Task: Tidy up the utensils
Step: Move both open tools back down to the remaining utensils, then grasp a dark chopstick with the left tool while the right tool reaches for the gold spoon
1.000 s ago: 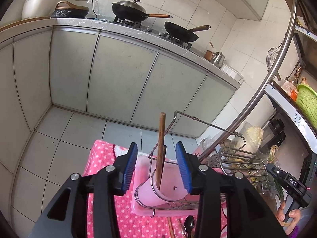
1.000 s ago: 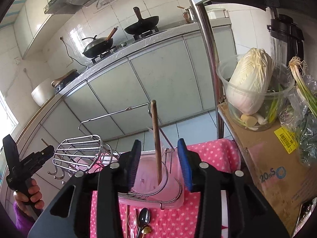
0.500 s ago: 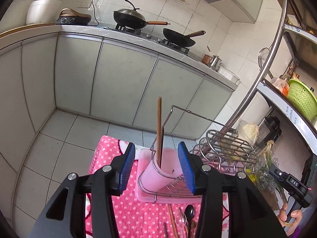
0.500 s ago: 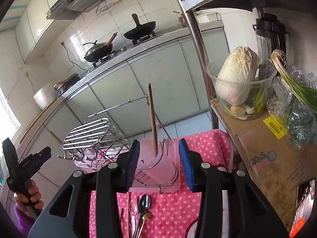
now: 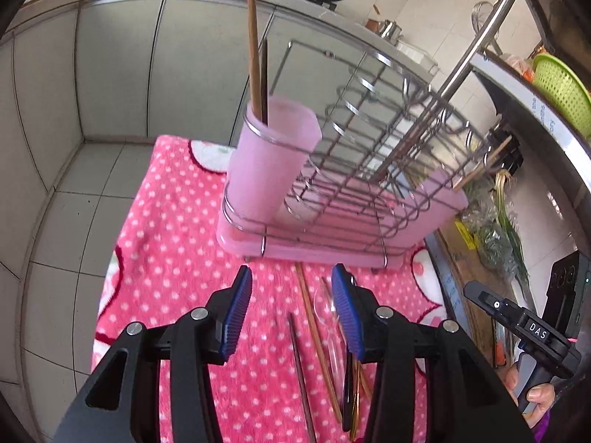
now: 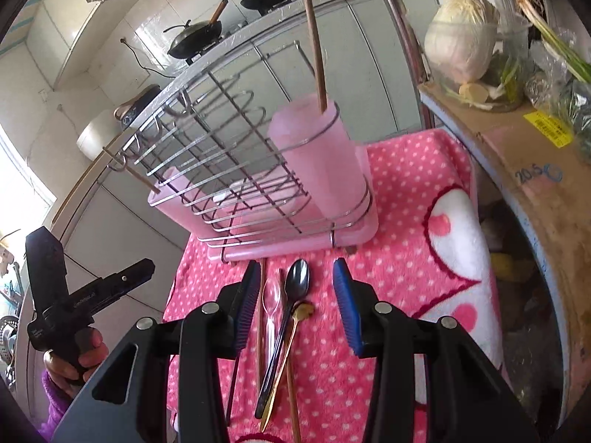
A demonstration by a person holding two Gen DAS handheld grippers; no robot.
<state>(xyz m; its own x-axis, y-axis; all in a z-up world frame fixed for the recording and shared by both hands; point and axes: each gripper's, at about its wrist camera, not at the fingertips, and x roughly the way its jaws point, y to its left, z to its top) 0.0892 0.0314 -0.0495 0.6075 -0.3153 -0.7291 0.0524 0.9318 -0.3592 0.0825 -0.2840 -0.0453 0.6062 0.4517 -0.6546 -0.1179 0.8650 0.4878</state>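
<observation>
On the pink polka-dot cloth (image 5: 177, 258) sat the wire drying rack (image 5: 369, 170) on its pink tray (image 6: 347, 238), and every other thing is placed from that rack. At its near end stood a pink cup (image 5: 269, 162) ringed by wire, with two brown chopsticks (image 5: 253, 37) upright in it. Just in front of the rack, loose utensils lay side by side on the cloth: a dark metal spoon (image 6: 299, 282), a clear plastic spoon (image 6: 271, 299), a gold-handled utensil (image 6: 284, 354) and several chopsticks (image 5: 317, 343).

Before the rack, the left gripper (image 5: 291, 313) hung over the cloth with its blue-padded fingers (image 5: 236, 317) moderately apart and nothing between them; one loose dark chopstick (image 5: 301, 376) lay below the gap. The right gripper (image 6: 295, 310) hovered over the spoons, its fingers (image 6: 347, 313) likewise parted and gripping nothing, the spoon bowls showing in the gap beneath.

To the rack's right side stood a cardboard box (image 6: 524, 162) carrying a cabbage (image 6: 461, 40) in a clear tub. Behind the rack ran grey kitchen cabinets (image 5: 118, 66) with woks (image 6: 195, 37) on the stove.
</observation>
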